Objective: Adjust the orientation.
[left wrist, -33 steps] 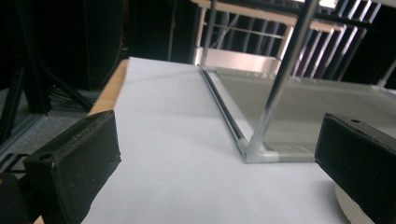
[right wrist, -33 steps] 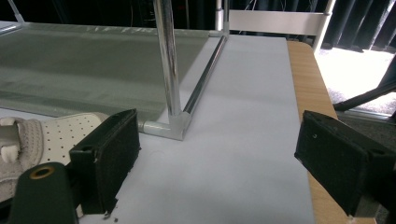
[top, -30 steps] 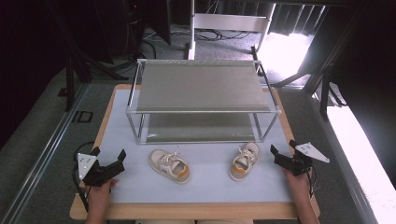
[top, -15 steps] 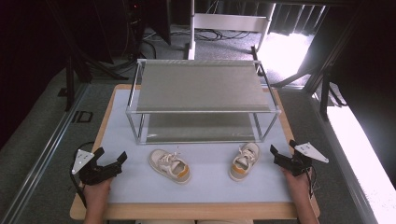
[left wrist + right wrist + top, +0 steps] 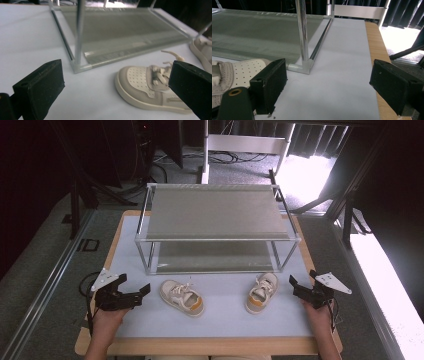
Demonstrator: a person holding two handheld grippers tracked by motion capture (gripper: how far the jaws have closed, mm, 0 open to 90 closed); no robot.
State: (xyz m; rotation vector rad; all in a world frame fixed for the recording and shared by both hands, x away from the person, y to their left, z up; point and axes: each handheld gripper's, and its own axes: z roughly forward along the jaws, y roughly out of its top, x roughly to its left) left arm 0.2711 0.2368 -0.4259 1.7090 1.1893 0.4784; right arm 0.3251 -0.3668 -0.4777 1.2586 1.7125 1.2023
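Two small cream shoes with orange heels lie on the white mat in front of a metal rack [image 5: 215, 215]. The left shoe [image 5: 182, 297] [image 5: 145, 85] points toward my left gripper [image 5: 136, 285] [image 5: 116, 75], which is open just left of it with nothing between its jaws. The right shoe [image 5: 262, 292] [image 5: 237, 72] lies left of my right gripper [image 5: 301, 279] [image 5: 332, 80], also open and empty. In the left gripper view the second shoe [image 5: 202, 50] shows at the right edge.
The two-shelf rack has thin chrome posts [image 5: 302, 32] and a low front rail [image 5: 125, 56] close behind the shoes. The wooden table edge [image 5: 374, 45] runs along the right of the mat. Dark floor, cables and stands surround the table.
My left gripper has shifted a little to the right, toward the left shoe. The right gripper and both shoes have stayed put.
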